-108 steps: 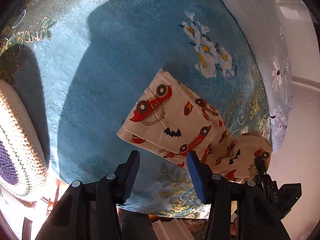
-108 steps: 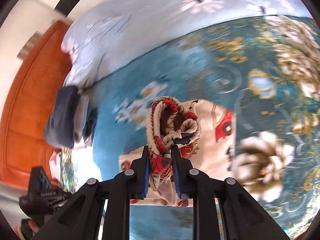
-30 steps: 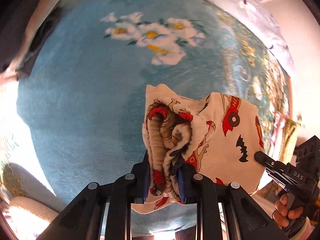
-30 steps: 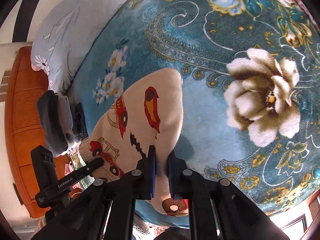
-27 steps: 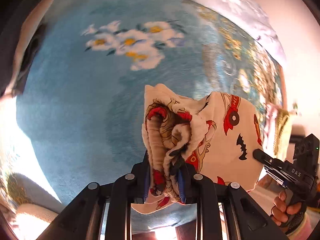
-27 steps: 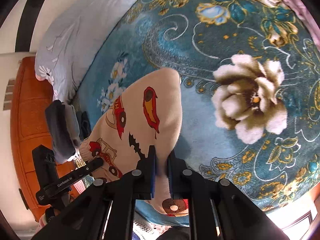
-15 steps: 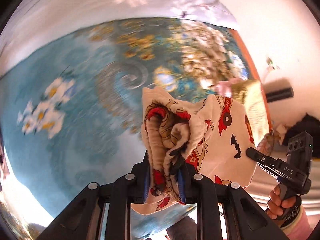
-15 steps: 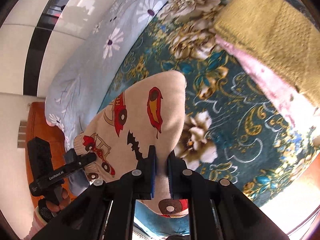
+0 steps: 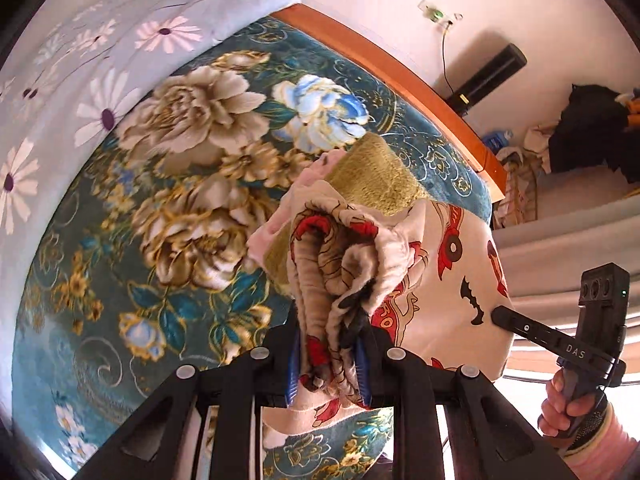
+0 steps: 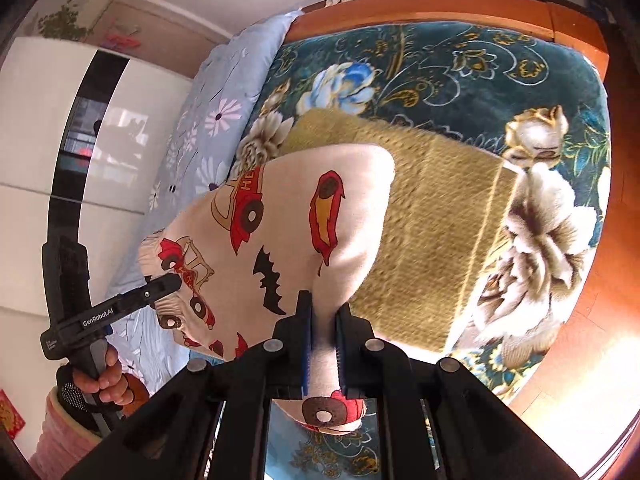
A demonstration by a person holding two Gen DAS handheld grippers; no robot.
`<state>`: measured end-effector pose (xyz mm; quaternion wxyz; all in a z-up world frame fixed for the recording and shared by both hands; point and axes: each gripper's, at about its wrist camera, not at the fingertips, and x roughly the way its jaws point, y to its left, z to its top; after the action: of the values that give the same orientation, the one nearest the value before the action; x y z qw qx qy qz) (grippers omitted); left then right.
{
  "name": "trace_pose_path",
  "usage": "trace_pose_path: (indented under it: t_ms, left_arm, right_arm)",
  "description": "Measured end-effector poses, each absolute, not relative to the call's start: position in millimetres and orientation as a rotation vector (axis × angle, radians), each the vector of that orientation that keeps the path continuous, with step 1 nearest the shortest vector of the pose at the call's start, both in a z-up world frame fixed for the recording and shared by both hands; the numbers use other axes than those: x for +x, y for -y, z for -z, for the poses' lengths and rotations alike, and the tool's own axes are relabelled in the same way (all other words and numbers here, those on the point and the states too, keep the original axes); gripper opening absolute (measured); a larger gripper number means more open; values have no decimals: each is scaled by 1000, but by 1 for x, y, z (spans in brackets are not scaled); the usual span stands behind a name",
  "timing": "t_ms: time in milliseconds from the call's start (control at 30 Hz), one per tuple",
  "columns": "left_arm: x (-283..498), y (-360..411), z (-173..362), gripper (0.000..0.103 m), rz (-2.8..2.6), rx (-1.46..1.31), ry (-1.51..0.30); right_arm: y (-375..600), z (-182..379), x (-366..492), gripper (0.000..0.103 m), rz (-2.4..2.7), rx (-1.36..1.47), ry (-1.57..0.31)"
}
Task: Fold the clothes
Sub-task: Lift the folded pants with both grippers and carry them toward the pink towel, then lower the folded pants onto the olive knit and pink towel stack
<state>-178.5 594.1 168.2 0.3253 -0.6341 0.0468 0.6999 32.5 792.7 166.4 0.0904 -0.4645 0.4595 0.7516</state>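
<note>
the folded garment (image 10: 280, 216) is cream, printed with red cars, red feather shapes and black bats. under it the blanket (image 9: 168, 184) is deep teal with beige, gold and blue flowers and gold scrolls. a folded towel (image 10: 432, 216) is mustard yellow. the pillow (image 9: 92, 60) is pale blue-grey with white daisies. the bed frame (image 10: 440, 8) is orange-brown wood. both black grippers have blue pads.
</note>
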Motion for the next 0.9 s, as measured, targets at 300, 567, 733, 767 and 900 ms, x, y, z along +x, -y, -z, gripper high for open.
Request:
trace_pose_path:
  t_ms: [300,567,733,767,900]
  left_arm:
    - [-221,-687,-145,24,-1702,-1649,-296]
    - [-233,-716,-120,24,-1675,-1688,-380]
    - [-225,-712,-140,24,-1664,-1582,-348]
    - [-224,-710,-146,24,-1660,-1562,-343]
    - [-225,-706,-147,25,-1676,-1547,-376]
  right_arm:
    - [-840,-138,49,10,-2160,-1304,-1395]
    - [-823,-102,49,10,-2075,-1417,-1390]
    - [-820,-109,55,10,-2100,-1423,-1332]
    - [-821,-113,55,10,-2108,-1413,-1324]
    - [-826,-120,56,10,-2134,-1400,-1275]
